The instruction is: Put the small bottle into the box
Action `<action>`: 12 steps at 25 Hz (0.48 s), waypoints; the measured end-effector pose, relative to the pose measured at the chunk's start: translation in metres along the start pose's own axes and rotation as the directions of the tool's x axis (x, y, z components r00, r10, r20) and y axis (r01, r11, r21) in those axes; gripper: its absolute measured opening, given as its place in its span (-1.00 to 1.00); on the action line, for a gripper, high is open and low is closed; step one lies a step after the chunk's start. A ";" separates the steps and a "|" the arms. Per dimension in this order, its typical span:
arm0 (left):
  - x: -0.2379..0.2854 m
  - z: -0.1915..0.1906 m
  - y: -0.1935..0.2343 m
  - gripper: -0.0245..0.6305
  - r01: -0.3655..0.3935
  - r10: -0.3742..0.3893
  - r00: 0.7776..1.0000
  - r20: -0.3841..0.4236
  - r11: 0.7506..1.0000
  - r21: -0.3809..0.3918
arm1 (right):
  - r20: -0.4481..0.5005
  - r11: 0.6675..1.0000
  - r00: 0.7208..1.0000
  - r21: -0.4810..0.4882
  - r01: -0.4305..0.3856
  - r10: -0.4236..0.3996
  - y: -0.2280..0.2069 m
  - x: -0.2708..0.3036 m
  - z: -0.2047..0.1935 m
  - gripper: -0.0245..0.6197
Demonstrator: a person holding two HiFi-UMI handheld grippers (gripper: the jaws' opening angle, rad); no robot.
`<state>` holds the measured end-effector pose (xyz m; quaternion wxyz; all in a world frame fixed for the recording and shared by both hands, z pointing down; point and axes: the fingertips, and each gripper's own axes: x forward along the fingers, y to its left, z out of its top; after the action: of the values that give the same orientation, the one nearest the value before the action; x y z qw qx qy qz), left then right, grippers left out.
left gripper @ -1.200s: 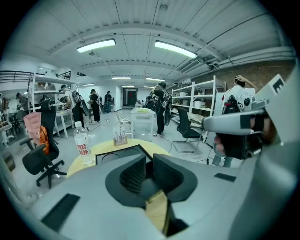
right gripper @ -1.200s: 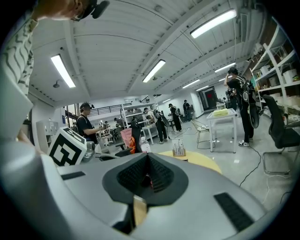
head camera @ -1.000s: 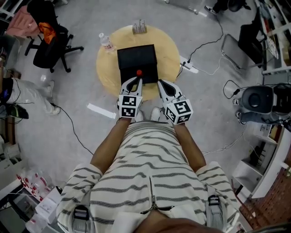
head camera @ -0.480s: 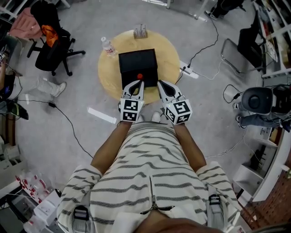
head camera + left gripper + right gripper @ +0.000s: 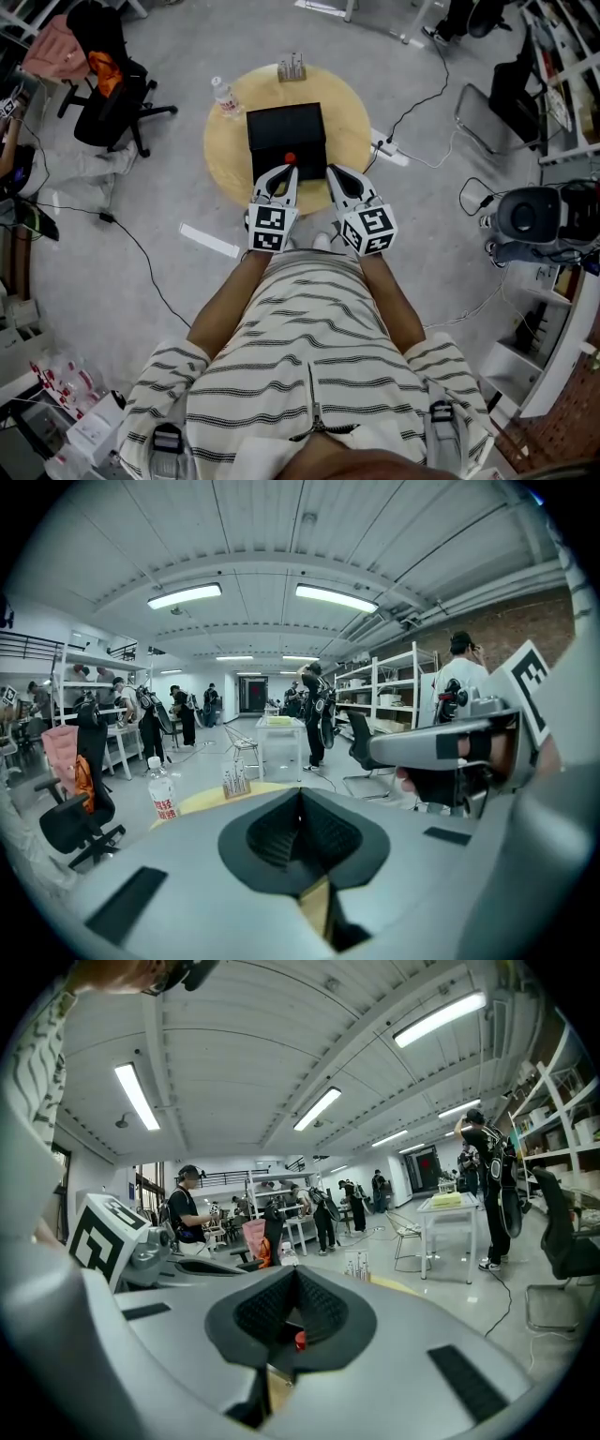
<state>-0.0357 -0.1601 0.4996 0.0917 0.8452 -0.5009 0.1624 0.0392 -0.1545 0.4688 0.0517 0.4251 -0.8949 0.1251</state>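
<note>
Left gripper (image 5: 286, 172): jaws together, empty. Right gripper (image 5: 334, 173): likewise. Small red-capped bottle (image 5: 290, 158) at near edge of black rectangular box (image 5: 286, 127); inside or atop unclear. Probably light, rigid, tippy: pinch body below cap.

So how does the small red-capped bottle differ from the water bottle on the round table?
Size: the water bottle is clearly bigger than the small bottle, of which only a red cap shows.
Place: the water bottle stands on the table at its left edge; the small bottle is at the near edge of the black box.
Cap: white on the water bottle, red on the small bottle.
Both seem upright.
</note>
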 end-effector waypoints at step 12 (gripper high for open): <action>-0.009 0.011 -0.005 -0.86 0.007 -0.007 0.999 0.037 1.000 0.017 | -0.003 1.000 1.000 -0.011 0.019 -0.019 0.002 -0.006 0.001 -0.87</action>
<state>-0.0335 -0.1542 0.4857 0.0759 0.8505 -0.4982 0.1508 0.0418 -0.1491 0.4660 0.0567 0.4333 -0.8914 0.1205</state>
